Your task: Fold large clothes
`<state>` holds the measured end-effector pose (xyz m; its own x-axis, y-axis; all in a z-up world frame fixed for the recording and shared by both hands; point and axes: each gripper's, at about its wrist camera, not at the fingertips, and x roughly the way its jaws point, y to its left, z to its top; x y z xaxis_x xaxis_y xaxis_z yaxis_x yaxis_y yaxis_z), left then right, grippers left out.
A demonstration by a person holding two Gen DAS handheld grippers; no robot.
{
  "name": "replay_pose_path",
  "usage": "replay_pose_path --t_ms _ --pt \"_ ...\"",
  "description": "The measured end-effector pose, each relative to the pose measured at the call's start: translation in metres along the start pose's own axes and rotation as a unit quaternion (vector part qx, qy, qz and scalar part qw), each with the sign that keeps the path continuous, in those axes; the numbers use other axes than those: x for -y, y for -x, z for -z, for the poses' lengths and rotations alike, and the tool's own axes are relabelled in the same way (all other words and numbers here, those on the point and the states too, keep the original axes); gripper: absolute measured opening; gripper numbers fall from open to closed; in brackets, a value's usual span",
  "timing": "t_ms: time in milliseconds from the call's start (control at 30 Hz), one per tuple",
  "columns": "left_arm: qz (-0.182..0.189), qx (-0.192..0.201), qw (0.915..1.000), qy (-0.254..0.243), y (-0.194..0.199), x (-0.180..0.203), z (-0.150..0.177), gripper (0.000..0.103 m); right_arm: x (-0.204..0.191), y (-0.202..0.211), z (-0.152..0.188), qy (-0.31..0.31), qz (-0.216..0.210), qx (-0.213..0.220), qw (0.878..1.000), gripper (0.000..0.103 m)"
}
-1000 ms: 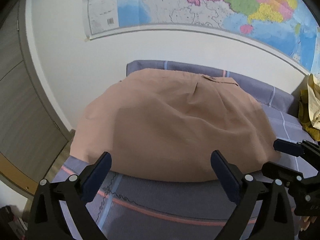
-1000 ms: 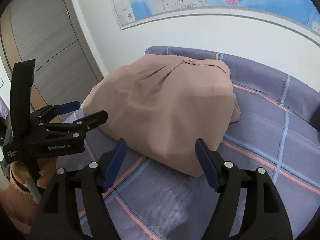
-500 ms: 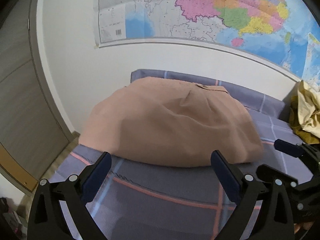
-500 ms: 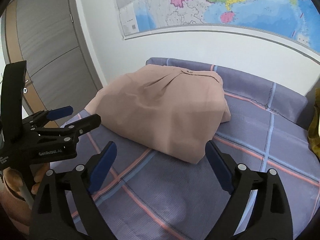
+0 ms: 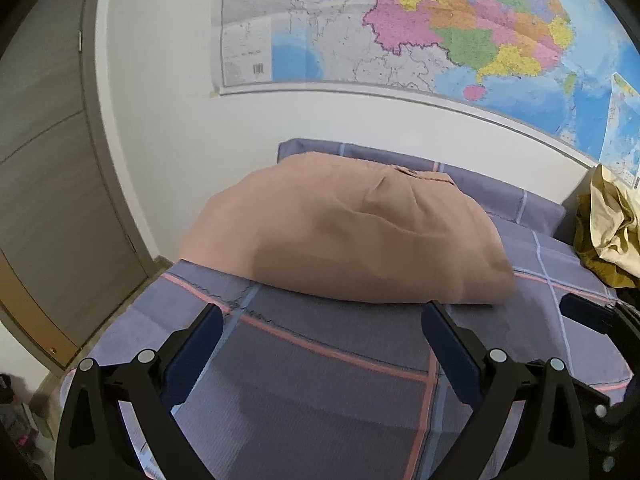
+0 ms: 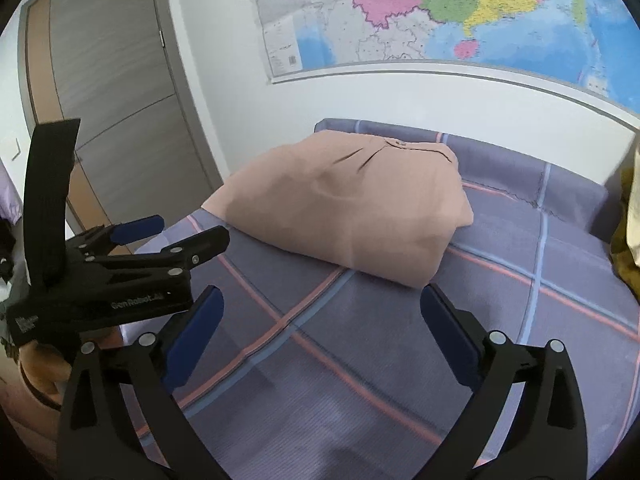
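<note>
Garment: pink garment (image 5: pixel 352 240) lies folded in a compact bundle on the bed (image 5: pixel 320 380), near the wall, its left edge hanging over the bed's side; a button shows at its far end in the right view.
Left gripper (image 5: pixel 316 344): jaws wide apart, nothing between them, over bare sheet just short of the bundle's near edge.
Right gripper (image 6: pixel 320 332): jaws have just been opening and now stand at their widest, empty, apart from the bundle's near corner.
Change: compared with a second ago, both grippers sit further back from the garment, which then filled the view and reached in between the jaws; more striped sheet now shows in front of it, and more of the map (image 6: pixel 420 12).
Meaning: the fold looks finished and let go; this piece seems done.
Next: likely another piece, perhaps the yellow cloth (image 5: pixel 608 224) heaped at the right by the wall.
Risk: overhanging left edge could slip off the bed.
</note>
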<state>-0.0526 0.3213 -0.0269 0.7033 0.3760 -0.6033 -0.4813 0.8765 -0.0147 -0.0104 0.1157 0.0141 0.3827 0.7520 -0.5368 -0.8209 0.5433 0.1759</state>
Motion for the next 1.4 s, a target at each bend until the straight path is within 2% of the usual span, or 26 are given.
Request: replay_pose_path --t_ms 800,1400 --pt "0.003 0.014 0.9999 -0.006 0.041 0.004 0.021 0.096 -0.011 0.032 0.022 -0.017 0.010 0.016 1.000 0.097" --pt "0.006 0.007 0.9999 -0.005 0.049 0.004 0.028 0.096 -0.018 0.042 0.028 -0.013 0.005 0.022 1.000 0.097"
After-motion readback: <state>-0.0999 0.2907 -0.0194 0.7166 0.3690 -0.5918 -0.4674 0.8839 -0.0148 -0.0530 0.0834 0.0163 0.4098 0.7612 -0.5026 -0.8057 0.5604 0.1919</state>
